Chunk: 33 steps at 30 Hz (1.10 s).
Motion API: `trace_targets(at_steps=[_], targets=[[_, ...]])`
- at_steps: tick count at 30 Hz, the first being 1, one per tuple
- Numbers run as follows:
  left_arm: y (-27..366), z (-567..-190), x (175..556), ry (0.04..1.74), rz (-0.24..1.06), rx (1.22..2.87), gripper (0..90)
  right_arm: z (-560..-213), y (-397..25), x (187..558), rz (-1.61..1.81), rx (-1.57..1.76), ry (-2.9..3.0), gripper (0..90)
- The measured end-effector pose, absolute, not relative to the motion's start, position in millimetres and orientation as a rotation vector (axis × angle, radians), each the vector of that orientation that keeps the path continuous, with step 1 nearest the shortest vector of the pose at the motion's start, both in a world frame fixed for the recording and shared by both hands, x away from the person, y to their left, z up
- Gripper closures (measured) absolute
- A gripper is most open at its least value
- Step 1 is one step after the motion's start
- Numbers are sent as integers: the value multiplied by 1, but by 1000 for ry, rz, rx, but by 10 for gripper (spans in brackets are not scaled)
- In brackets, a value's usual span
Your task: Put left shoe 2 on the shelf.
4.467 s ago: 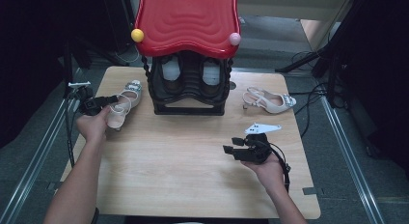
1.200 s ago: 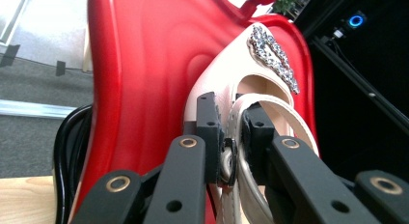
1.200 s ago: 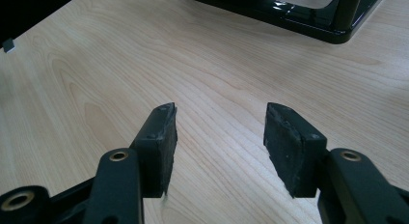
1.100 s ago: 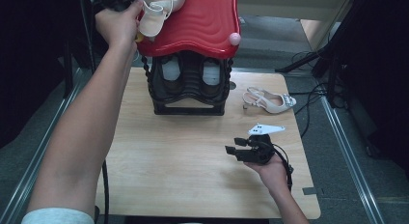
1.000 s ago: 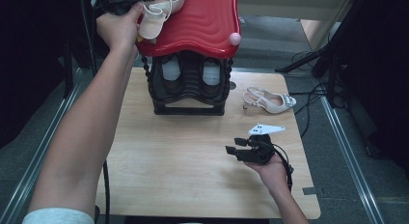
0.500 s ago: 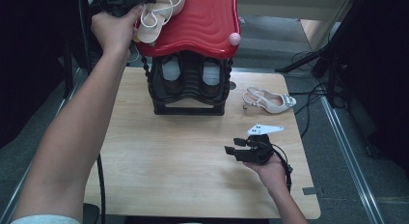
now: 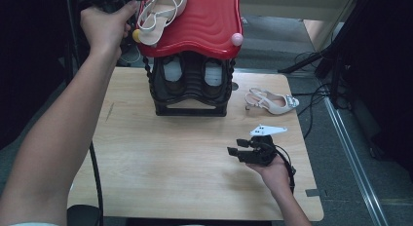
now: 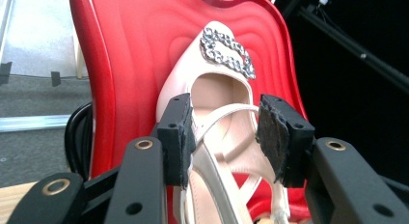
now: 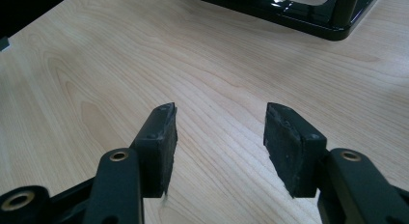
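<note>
Red rack top [image 7: 204, 21] bears the sandal [image 7: 158, 14] — left gripper [image 8: 224, 132] jaws apart around it; right gripper [image 9: 219, 147] wide.

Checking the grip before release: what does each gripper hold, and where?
Left gripper straddles the shoe at its heel straps; whether it grips them cannot be told. Right gripper holds nothing.

The room is dim at its edges, black toward nine and three o'clock, while the tabletop [image 7: 160, 172] sits evenly lit from overhead. Shadows under the black rack [image 7: 191, 92] are soft and short. The red top [image 7: 204, 21] carries a mild sheen, brighter in the left gripper view. Close up, the fingers [image 8: 176, 137] blur slightly; the wood grain behind the fingers in the right gripper view stays fairly sharp.
</note>
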<state>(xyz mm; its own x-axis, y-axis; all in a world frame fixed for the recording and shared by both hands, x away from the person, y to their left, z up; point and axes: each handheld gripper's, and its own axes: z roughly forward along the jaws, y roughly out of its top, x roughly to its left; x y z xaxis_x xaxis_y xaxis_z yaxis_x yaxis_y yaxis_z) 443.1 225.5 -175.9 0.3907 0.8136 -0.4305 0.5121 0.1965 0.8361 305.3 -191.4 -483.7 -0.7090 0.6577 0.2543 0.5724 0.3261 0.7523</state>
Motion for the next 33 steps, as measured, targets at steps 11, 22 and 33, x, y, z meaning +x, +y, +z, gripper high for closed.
trace_targets(at_steps=[11, 22, 33], targets=[[259, -190, 435, 1319, 364, 1479, 553, -484, -192, 306, 1337, 1162, 2476, 471], [288, -225, 427, 1326, 345, 1497, 503, -483, -193, 306, 1341, 1163, 2464, 471], [307, -270, 421, 1371, 352, 1495, 497, -483, -193, 306, 1340, 1169, 2468, 471]])
